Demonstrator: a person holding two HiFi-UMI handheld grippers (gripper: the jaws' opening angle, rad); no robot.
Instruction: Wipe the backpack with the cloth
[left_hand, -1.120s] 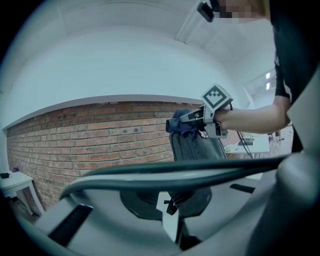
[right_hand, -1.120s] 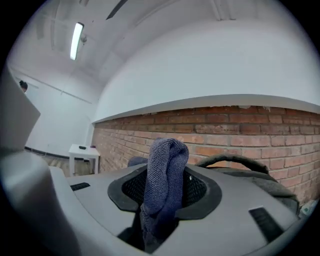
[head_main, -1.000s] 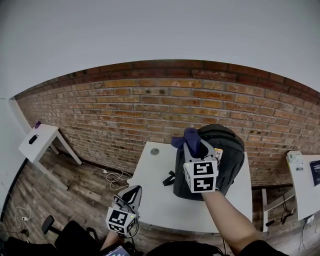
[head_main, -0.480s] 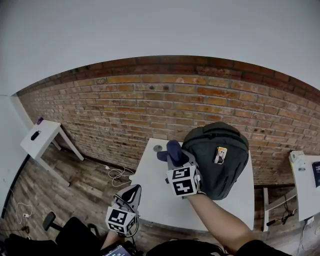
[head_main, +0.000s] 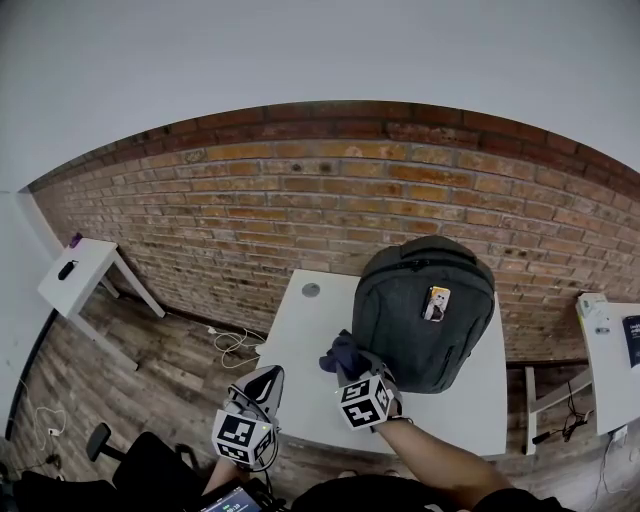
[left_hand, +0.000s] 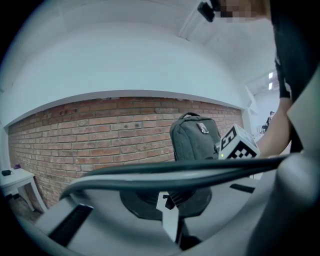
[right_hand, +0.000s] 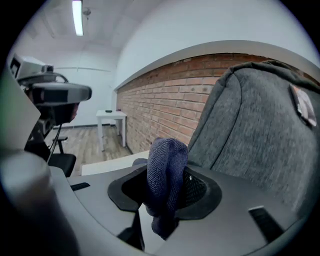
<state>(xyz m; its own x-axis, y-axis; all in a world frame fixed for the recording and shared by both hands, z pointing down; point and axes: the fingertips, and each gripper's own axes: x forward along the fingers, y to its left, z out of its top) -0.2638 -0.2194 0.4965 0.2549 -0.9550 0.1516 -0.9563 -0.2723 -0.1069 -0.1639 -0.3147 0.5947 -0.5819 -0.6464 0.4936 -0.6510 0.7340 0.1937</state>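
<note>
The backpack (head_main: 425, 320) is dark grey and stands upright on the back right part of the white table (head_main: 300, 370), close in front of the brick wall (head_main: 250, 210), with its front side turned to you. A small tag (head_main: 436, 302) hangs on the upper part of this front side. The cloth (head_main: 343, 353) is dark blue and is bunched in your right gripper (head_main: 356, 370), whose jaws are pinching it. It sits low at the left side of the backpack, just beside it, but from the head view you cannot tell if the two are touching. In the right gripper view the cloth (right_hand: 165, 172) stands up in a fold between the jaws of the right gripper (right_hand: 162, 202), and the grey fabric of the backpack (right_hand: 260, 130) fills the right side close behind it. Your left gripper (head_main: 266, 380) is held low at the near left edge of the table, well apart from the backpack. In the left gripper view its jaws are pressed together with nothing between them, and the backpack (left_hand: 192, 137) shows far behind. A small round grey thing (head_main: 311, 289) lies on the table at the back left. Further to the left, a small white side table (head_main: 80, 275) stands on the wooden floor (head_main: 150, 370), and a light cable (head_main: 235, 350) lies on this floor near the wall.
</note>
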